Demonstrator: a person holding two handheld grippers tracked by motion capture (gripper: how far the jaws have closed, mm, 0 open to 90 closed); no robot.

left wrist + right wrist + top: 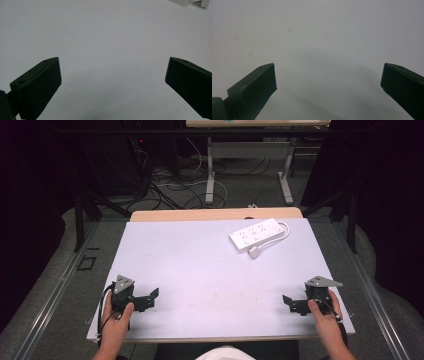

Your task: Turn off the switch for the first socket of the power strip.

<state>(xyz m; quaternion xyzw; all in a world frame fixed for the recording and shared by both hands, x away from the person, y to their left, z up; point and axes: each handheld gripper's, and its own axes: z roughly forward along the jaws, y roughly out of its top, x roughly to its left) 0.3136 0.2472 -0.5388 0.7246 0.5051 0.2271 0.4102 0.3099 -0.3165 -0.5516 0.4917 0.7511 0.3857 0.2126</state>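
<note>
Power strip [257,234] handling has not begun: the left gripper [150,298] and right gripper [291,303] both rest at the near edge of the white table [200,270], jaws spread wide and empty, well apart from each other and from the strip. Outward from them lies bare tabletop, and then the strip at the far right, lying flat and angled, with its cord [280,232] looped beside it and the plug [254,252] just in front. It looks light, rigid and smooth-sided, so I would judge a grip across its narrow width near the middle safest, while the limp cord will trail and may snag.
</note>
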